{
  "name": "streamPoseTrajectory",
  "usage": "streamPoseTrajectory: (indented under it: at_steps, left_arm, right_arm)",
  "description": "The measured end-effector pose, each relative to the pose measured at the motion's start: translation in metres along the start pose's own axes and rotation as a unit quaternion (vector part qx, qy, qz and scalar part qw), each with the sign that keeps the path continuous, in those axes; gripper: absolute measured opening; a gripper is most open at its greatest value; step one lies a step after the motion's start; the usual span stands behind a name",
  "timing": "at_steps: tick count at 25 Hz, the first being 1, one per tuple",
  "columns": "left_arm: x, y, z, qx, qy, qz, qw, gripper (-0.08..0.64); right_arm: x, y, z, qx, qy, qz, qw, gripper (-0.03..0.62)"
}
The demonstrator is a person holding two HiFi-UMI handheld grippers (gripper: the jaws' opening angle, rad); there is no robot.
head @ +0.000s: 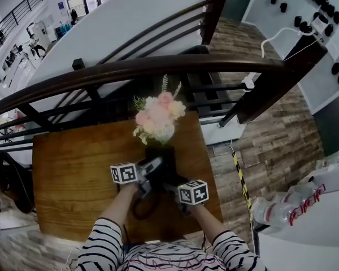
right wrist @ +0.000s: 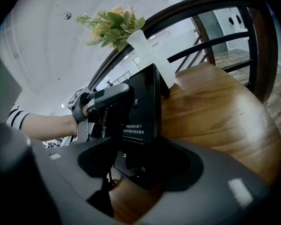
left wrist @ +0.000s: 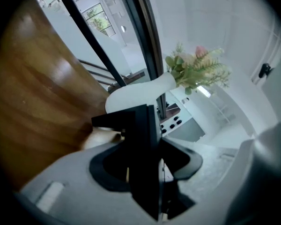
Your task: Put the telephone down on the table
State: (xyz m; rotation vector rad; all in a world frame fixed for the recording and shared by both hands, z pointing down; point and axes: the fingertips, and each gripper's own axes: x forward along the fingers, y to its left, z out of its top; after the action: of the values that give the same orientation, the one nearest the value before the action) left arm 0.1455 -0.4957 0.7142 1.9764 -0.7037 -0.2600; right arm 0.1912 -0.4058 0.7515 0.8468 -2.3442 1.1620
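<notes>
The black telephone (head: 163, 158) is held between my two grippers over the middle of the wooden table (head: 68, 174), just in front of the vase. My left gripper (head: 151, 167) is shut on its left side, and in the left gripper view the black body (left wrist: 147, 139) fills the gap between the jaws (left wrist: 147, 177). My right gripper (head: 174, 183) is shut on its right side. In the right gripper view the telephone (right wrist: 143, 116) stands upright with a printed label, its lower end close over the wood, within my right gripper (right wrist: 140, 170). A dark cord (head: 141, 209) loops below.
A white vase of pink flowers (head: 158, 120) stands just behind the telephone, near the table's far edge. A dark wooden railing (head: 158, 66) runs behind the table. The table's right edge (head: 214, 174) borders a plank floor. Striped sleeves show at the bottom.
</notes>
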Motion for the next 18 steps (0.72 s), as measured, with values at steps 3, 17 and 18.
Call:
streamPoseTrajectory:
  at_steps: [3,17,18]
  left_arm:
    - [0.001,-0.0004,0.0013,-0.003,-0.002,0.0,1.0,0.204]
    - [0.0041,-0.0015,0.004,0.018,0.003,0.037,0.9991,0.27]
    - [0.0034,-0.0009,0.0028,0.022,0.003,0.041,0.9989,0.283]
  right_arm:
    - [0.0007,-0.0015,0.0008,0.0,0.001,-0.001,1.0,0.285]
    - [0.0042,-0.0014,0.003,0.01,-0.01,-0.014,1.0,0.291]
    - [0.004,-0.0019,0.0019,0.013,-0.012,-0.018,1.0,0.296]
